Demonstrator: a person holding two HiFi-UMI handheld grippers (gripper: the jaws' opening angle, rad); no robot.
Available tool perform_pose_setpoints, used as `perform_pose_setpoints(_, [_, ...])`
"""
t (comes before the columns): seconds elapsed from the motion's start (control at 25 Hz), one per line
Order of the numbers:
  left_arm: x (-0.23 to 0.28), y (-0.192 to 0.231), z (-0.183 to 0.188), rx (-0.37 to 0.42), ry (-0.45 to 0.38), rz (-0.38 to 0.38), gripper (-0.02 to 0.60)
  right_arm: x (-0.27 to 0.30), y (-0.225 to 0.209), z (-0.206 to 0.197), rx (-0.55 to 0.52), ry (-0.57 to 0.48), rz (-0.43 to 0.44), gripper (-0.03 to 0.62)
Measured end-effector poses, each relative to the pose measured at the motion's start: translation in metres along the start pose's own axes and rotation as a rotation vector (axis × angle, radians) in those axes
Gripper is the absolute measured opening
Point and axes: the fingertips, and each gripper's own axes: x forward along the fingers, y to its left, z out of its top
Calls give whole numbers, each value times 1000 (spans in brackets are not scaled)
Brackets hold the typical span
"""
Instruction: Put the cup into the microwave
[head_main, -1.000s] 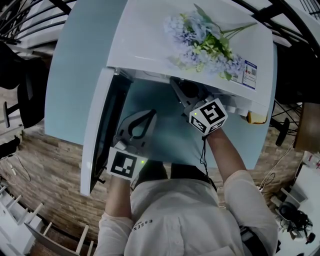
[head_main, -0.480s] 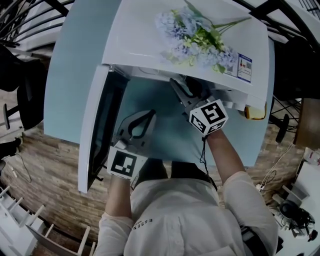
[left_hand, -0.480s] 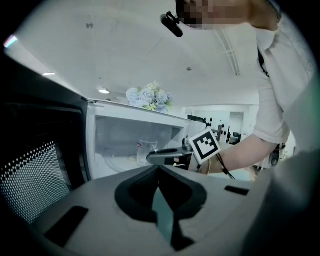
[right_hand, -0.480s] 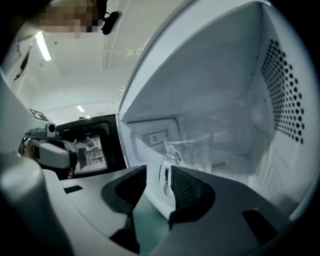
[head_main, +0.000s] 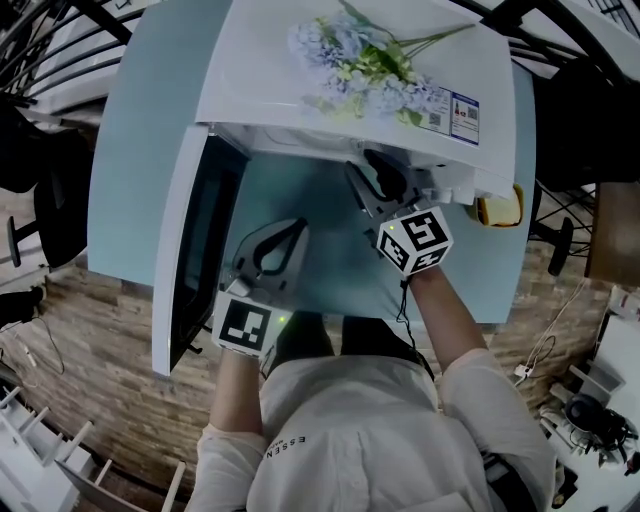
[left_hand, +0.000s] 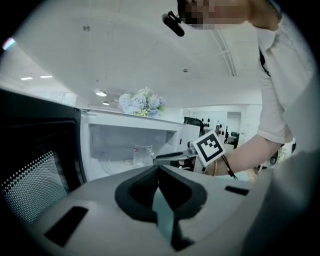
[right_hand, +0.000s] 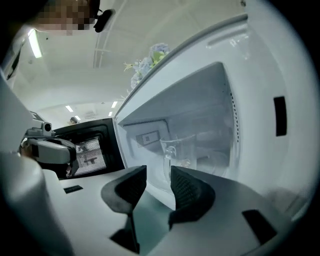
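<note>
A clear glass cup (right_hand: 177, 150) with a handle stands upright inside the white microwave (head_main: 300, 80), on its floor, and also shows in the left gripper view (left_hand: 142, 154). My right gripper (right_hand: 159, 172) is open just in front of the microwave's mouth. The cup stands beyond its fingertips and nothing is between the pads. In the head view the right gripper (head_main: 385, 185) reaches under the microwave's front edge. My left gripper (head_main: 285, 235) is shut and empty, low over the pale blue table (head_main: 150, 150), pointing at the open microwave.
The microwave door (head_main: 190, 260) hangs wide open to the left of my left gripper. A bunch of pale blue flowers (head_main: 350, 60) lies on top of the microwave. A yellow thing (head_main: 497, 208) sits at the table's right edge. Wooden floor surrounds the table.
My right gripper has drawn back a little from the microwave's mouth. The left gripper has stayed where it was.
</note>
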Motion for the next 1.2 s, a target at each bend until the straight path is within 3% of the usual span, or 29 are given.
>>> perform_pose_setpoints(0.32, [-16, -8, 26, 25, -52, 26, 2, -41, 24, 29, 5, -48, -12, 141])
perform_pose_setpoints(0.72, [-42, -8, 83, 116, -132, 66, 2, -101, 47, 93, -42, -169, -67, 23])
perform_pose_setpoints(1.0, [-54, -11, 110, 192, -155, 61, 2, -134, 58, 138, -89, -282, -70, 16])
perform_pose_setpoints(1.2, [-57, -8, 121, 236, -191, 46, 2, -145, 64, 145, -120, -289, -73, 15])
